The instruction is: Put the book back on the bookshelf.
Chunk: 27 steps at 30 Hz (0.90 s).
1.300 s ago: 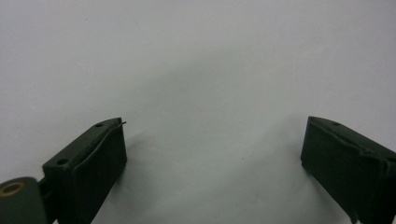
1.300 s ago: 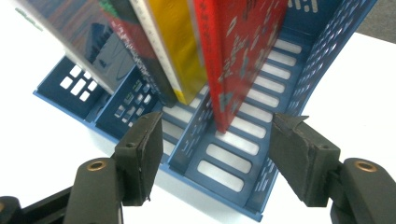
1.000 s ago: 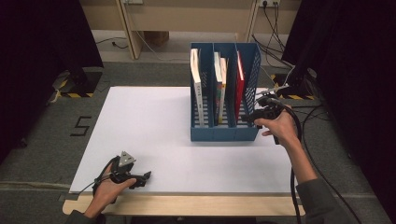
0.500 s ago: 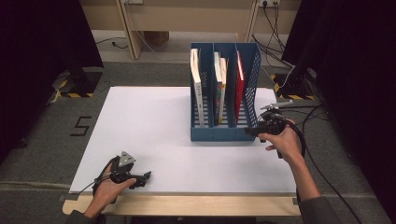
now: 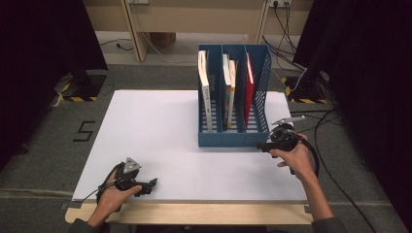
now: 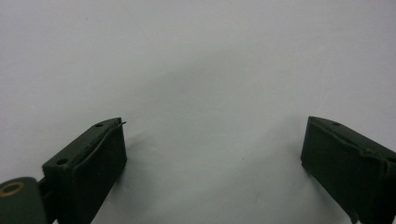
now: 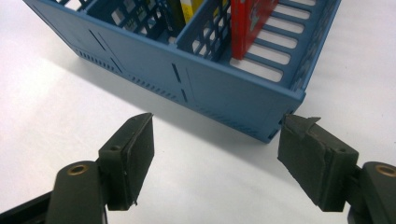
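right gripper (image 5: 266, 145): at the near right corner of the blue file rack (image 5: 233, 138), low over the desk (image 5: 160, 121). Jaws spread wide, have just been opening, nothing between them. In the right gripper view (image 7: 215, 154) the rack's near wall sits just past the tips, not touching.
left gripper (image 5: 148, 184): resting near the desk's near left corner, well apart from the rack. Jaws spread in the left gripper view (image 6: 212, 154), bare white desk surface between them.
blue file rack: three compartments, standing toward the far right part of the desk, long axis running near to far.
red book (image 5: 249, 90): upright in the rack's right compartment, cover against the divider side; also seen in the right gripper view (image 7: 250, 21).
middle compartment: two books (image 5: 227, 92) standing together, one white, one with a yellow spine.
white book (image 5: 204, 90): upright in the left compartment.
hands: right hand (image 5: 294, 158) wraps its gripper body just right of the rack's near corner; left hand (image 5: 114, 194) holds its gripper at the desk's near edge.
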Tool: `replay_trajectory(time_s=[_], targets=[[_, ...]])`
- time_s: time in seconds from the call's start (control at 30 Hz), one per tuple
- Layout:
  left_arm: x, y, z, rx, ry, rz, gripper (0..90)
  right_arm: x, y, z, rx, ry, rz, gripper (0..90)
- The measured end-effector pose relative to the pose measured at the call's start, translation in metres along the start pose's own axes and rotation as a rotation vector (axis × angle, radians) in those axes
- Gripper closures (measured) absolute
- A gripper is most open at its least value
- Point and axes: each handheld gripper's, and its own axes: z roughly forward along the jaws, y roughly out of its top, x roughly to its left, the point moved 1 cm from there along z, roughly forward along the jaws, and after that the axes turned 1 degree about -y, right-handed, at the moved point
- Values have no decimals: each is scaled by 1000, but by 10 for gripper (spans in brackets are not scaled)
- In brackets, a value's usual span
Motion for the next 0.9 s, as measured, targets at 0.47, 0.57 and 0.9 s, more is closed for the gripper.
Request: replay_trajectory(time_s=[0.47,0.57,0.9], targets=[[0,0,0,0,0,0,58,14,-22,0,-2,-17,-29,249],[0,0,0,-1,0,-1,58,15,-29,2,5,-16,-30,239],[0,0,0,-2,0,-1,59,29,-50,11,18,-27,-74,225]])
